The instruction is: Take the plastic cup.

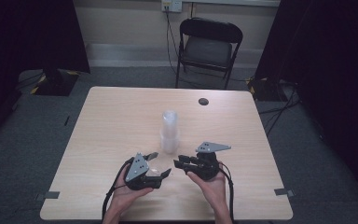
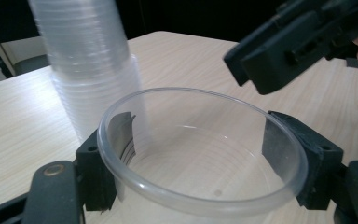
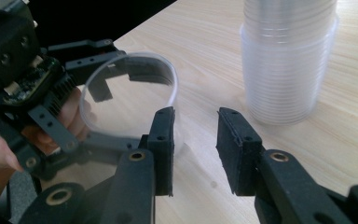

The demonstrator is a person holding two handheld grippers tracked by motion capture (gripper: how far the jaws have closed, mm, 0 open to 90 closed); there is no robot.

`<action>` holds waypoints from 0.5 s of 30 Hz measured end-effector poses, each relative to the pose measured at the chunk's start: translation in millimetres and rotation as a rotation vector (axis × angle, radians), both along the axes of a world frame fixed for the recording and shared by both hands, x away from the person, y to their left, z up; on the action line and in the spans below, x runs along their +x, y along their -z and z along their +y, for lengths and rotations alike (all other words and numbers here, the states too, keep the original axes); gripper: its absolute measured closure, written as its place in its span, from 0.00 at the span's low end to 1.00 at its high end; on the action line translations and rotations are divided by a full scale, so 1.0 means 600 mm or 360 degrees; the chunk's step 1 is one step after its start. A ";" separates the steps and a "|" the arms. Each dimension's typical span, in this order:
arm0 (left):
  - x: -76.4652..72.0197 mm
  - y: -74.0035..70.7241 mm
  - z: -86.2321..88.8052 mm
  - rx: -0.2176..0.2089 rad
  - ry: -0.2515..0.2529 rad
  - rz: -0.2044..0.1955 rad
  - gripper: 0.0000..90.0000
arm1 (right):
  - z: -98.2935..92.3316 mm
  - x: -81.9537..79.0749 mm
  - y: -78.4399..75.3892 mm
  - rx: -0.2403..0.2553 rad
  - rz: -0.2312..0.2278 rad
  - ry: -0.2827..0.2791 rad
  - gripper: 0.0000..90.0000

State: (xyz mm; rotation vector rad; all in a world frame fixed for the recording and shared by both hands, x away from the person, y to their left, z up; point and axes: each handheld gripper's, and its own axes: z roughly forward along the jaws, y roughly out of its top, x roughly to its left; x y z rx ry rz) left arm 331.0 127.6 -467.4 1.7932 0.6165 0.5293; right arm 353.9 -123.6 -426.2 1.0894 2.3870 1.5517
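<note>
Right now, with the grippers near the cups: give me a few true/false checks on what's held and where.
1. The left gripper holds a single clear cup. True.
2. The right gripper is shut on the cup stack. False: its jaws are apart with nothing between them, and the stack stands free on the table.
3. The stack stands upright. True.
4. The held cup is full of liquid. False: it looks empty.
5. A chair stands beyond the table's far edge. True.

lab/studio | black curtains (image 1: 25, 32) | taped floor cables (image 1: 279, 109) | folding chair (image 1: 209, 46)
</note>
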 end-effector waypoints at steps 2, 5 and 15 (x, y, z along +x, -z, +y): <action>0.001 -0.003 0.005 -0.0041 -0.0011 0.0012 0.28 | -0.003 0.000 0.002 0.0004 -0.0002 0.0004 0.75; 0.005 -0.008 0.011 -0.0080 -0.0032 0.0031 0.28 | -0.007 -0.004 0.008 0.0000 -0.0010 0.0012 0.74; 0.025 -0.022 0.033 -0.0138 -0.0133 0.0073 0.28 | -0.023 -0.014 0.028 -0.0010 -0.0004 0.0049 0.73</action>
